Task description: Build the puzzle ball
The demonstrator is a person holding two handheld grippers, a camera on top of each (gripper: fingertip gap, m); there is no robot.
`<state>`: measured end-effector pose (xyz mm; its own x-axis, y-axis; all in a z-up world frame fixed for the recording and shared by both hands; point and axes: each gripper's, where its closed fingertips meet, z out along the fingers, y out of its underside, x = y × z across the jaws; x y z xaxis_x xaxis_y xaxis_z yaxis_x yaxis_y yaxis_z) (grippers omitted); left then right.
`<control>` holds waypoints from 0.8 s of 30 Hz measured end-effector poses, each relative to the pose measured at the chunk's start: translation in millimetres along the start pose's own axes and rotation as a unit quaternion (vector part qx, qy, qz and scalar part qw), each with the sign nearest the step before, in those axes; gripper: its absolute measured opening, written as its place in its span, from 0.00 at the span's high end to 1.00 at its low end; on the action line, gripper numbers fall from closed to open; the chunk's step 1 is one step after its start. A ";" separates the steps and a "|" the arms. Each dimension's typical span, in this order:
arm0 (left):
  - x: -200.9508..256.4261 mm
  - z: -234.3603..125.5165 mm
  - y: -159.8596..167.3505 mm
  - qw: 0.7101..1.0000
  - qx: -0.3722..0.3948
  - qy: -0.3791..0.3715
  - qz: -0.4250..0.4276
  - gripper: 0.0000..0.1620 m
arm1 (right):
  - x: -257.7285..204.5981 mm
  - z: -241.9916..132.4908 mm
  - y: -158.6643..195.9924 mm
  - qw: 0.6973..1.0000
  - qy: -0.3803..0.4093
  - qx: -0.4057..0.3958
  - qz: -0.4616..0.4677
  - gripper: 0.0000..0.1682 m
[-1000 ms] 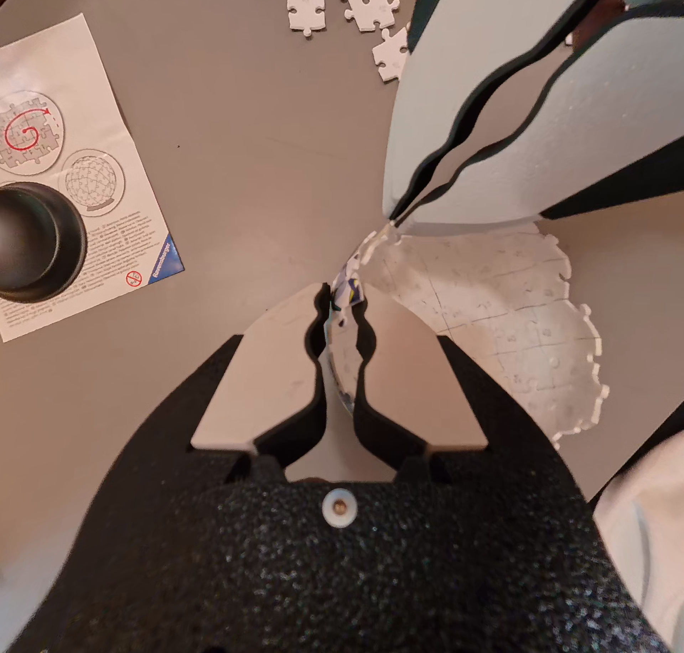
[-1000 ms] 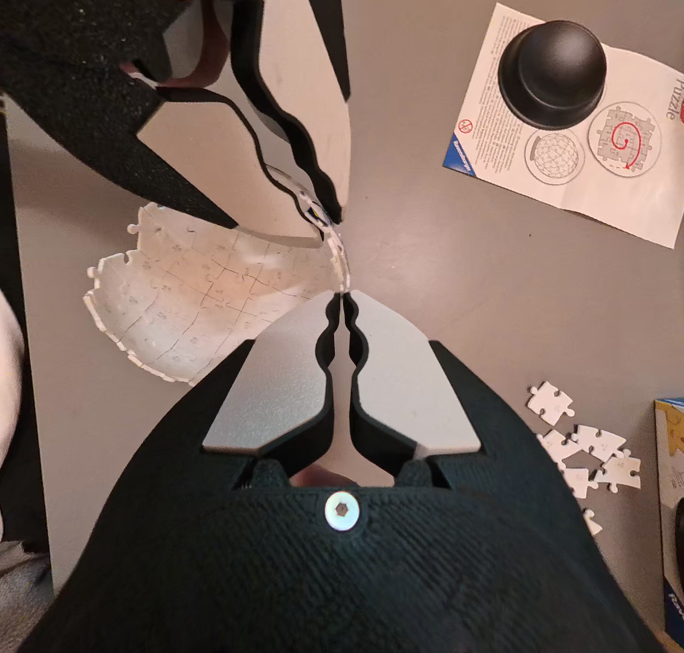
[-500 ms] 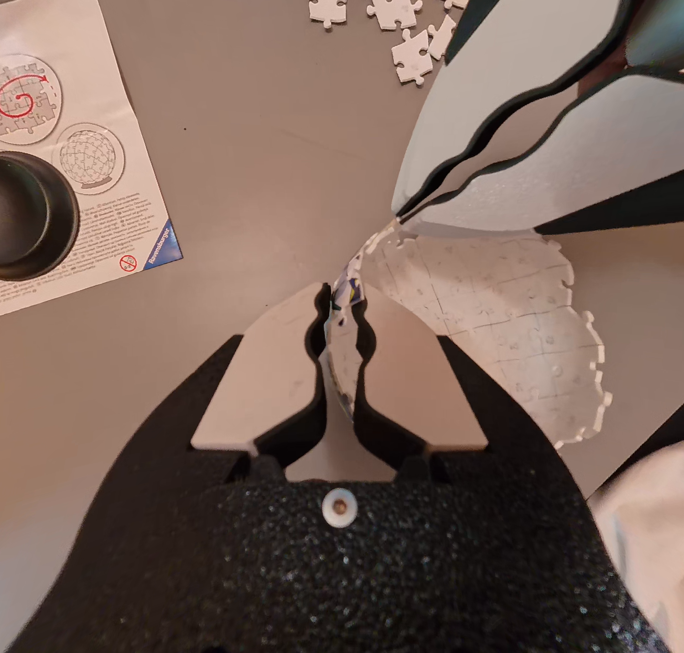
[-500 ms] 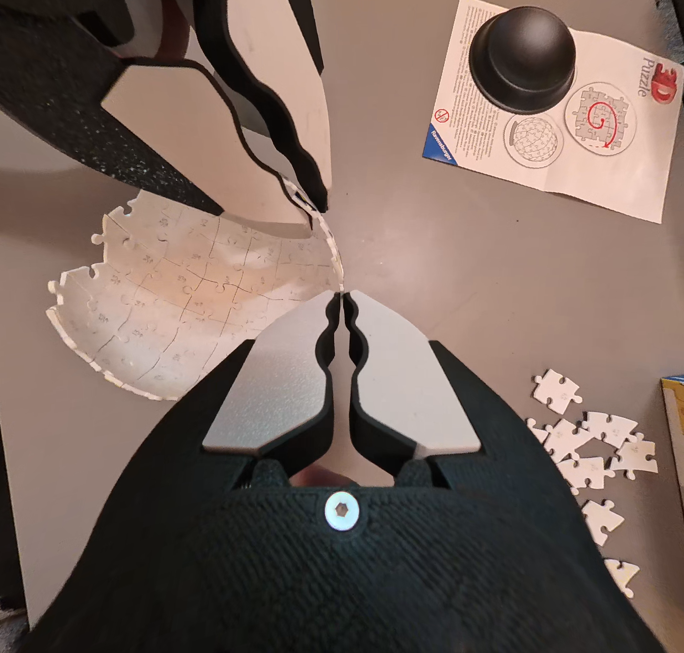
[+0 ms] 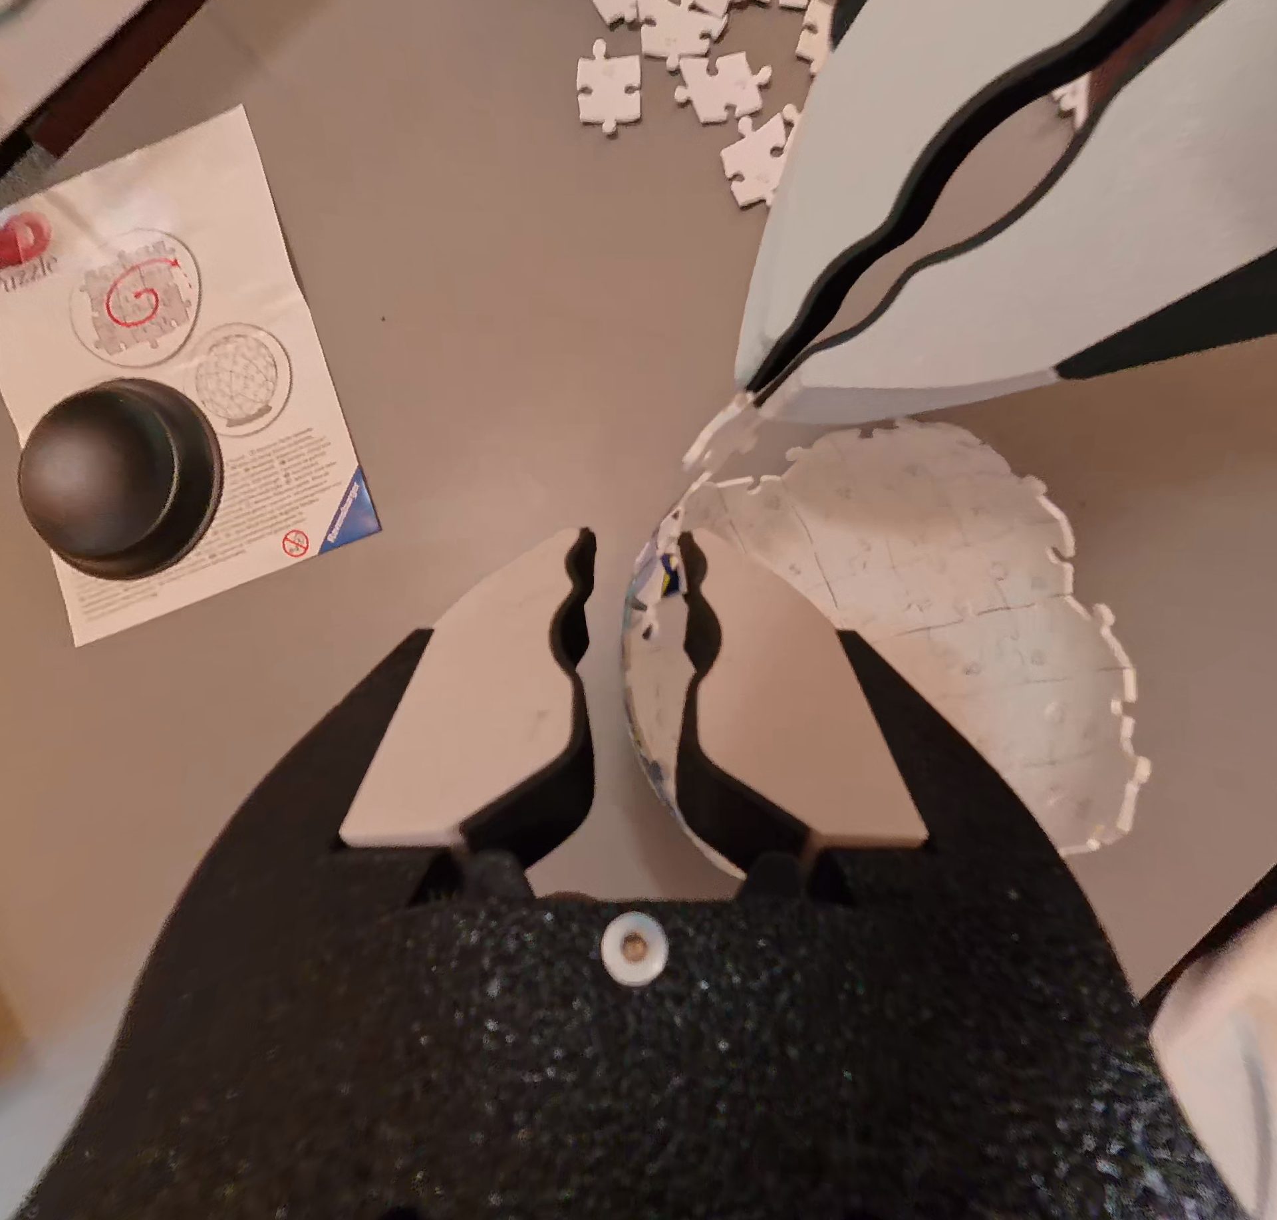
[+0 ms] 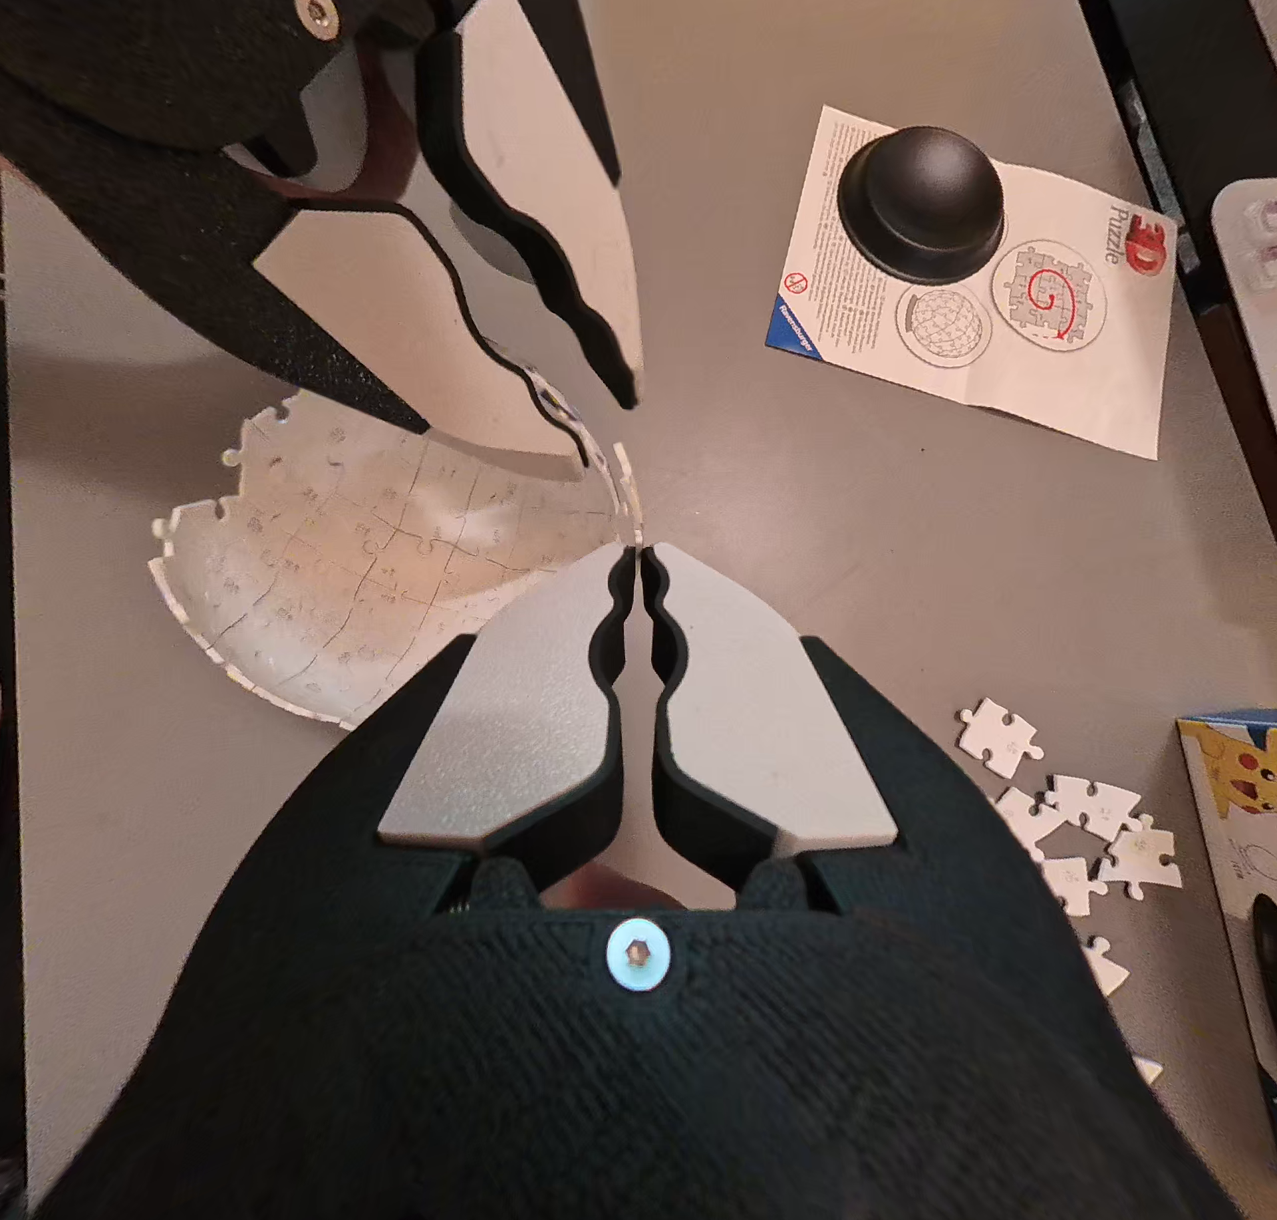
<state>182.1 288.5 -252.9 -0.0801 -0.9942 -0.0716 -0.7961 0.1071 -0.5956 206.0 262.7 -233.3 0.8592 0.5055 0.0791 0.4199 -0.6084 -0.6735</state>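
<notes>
Left wrist view: left gripper [image 5: 632, 551] has its jaws spread around the rim of the half-built ball shell [image 5: 933, 606], resting on the tabletop [image 5: 449, 288]. Right gripper [image 6: 637, 551] pinches one piece [image 6: 630, 496], lining it up at that rim.

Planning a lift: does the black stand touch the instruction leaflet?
Touching. Right wrist view shows the black stand sitting on the instruction leaflet, covering its print.
</notes>
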 end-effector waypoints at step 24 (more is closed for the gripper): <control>40.8 -34.8 -44.0 0.980 0.123 0.114 0.105 0.99 | -18.4 -32.4 -12.3 0.992 -0.060 0.103 -0.051 0.99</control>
<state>192.9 243.0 -201.8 -0.3809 -0.9233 -0.0485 -0.5821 0.2802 -0.7633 194.4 241.1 -202.7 0.7691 0.6348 0.0742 0.4236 -0.4195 -0.8028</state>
